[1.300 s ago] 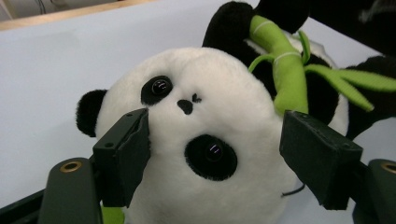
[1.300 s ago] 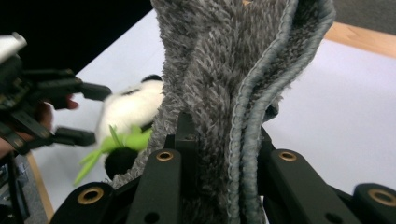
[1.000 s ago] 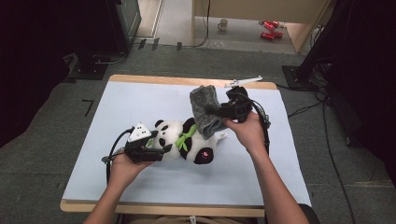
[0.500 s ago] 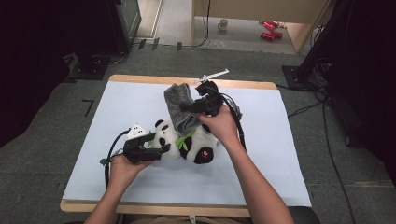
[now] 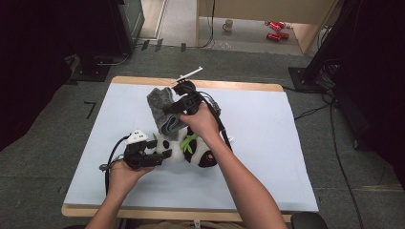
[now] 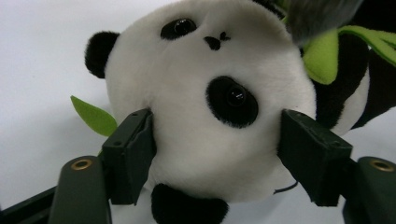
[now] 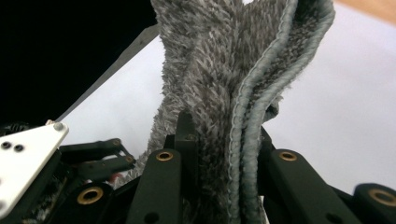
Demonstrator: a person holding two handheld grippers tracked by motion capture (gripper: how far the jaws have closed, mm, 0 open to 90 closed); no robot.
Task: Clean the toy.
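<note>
The room has a grey carpeted floor, with dark equipment on both sides, and a desk [image 5: 267, 157] covered by a pale blue sheet stands before the person.

A plush panda [image 5: 188, 150] lies on its back near the front left of the desk, green felt leaves at its neck. The left tongs [image 5: 155, 155] bracket its head: in the left gripper view the two black pads sit against either side of the white face [image 6: 205, 107], and the jaws have just been closing on it. The plush bulges slightly at the left pad, so I judge the grip as made, though lightly.

The right tongs [image 5: 167, 110] are clamped on a folded grey towel [image 5: 162, 112]; the right gripper view shows the stitched edge [image 7: 243, 130] pinched between the closed jaws. The towel hangs just above and behind the panda's body.

Judgement: the step in hand is bringing the towel to the steadied toy, either to wipe or cover it. The next move calls for lowering the towel onto the panda's belly while the left tongs keep the head from rolling.
</note>
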